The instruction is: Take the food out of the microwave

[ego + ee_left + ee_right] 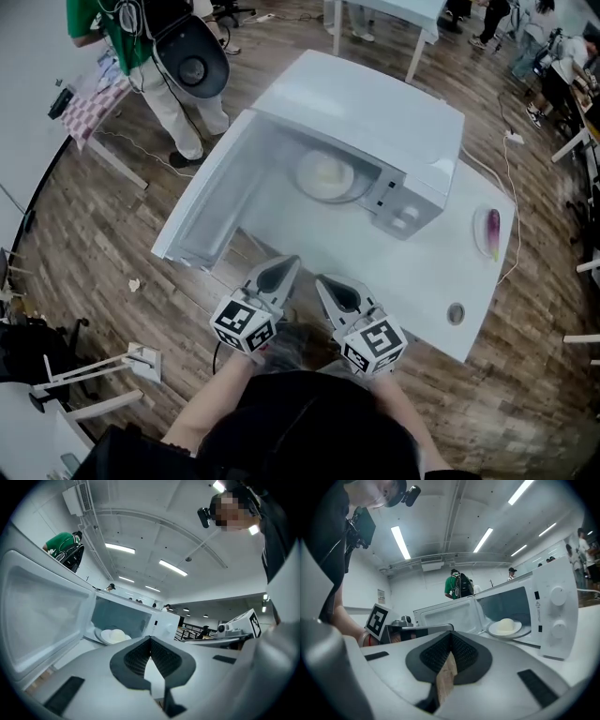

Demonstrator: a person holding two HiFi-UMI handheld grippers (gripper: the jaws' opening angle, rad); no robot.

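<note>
The microwave stands on the white table with its door swung wide toward 9 o'clock. The food, a pale mound, sits on a plate inside the cavity, at about 12 o'clock from both claws. The left gripper and the right gripper hover side by side over the table's near edge, each with its jaws pressed together and nothing between them. To do the reach well, the jaws should probably part before they enter. One claw could then take the plate's near rim, level and clear of the door frame, while the other steadies it. What the food is cannot be told, since the cavity looks hazy from above. The plate's far rim is cut off by the cavity's top. A brown sliver under the right jaws looks like floor seen through the gap, not something held.
</note>
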